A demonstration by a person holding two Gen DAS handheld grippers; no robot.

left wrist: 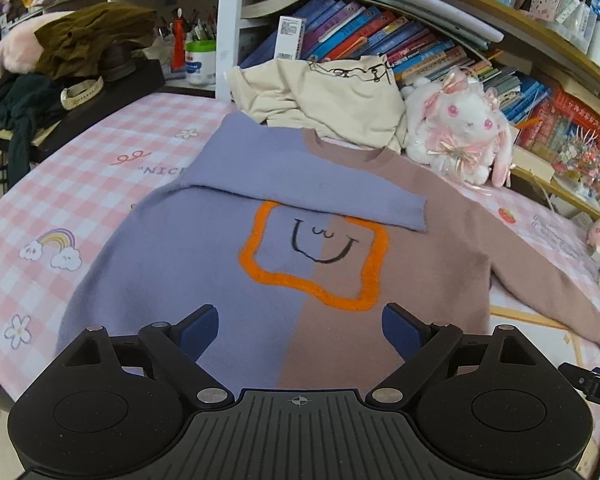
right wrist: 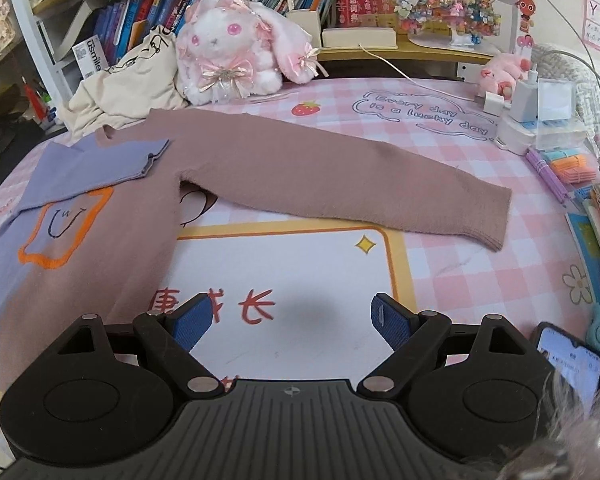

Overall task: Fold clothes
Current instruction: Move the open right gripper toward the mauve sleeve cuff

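The two-tone sweater [left wrist: 228,280] lay flat, face up, on the checked tabletop [left wrist: 112,148], its purple sleeve [left wrist: 312,196] already folded across the chest above the orange frame. The brown sleeve [right wrist: 340,176] stretched out to the side, straight and unfolded. Both tools hung released and empty: the left hand-held gripper [left wrist: 300,332] over the hem, the right hand-held gripper [right wrist: 286,322] over bare cloth beside the body. Judging by that, the brown sleeve was the fold in hand; it would go best pinched near the cuff [right wrist: 500,220], lifted clear, and laid over to mirror the purple one, without dragging the body. A cream garment [left wrist: 332,108] and plush rabbit [left wrist: 460,128] crowded the collar.
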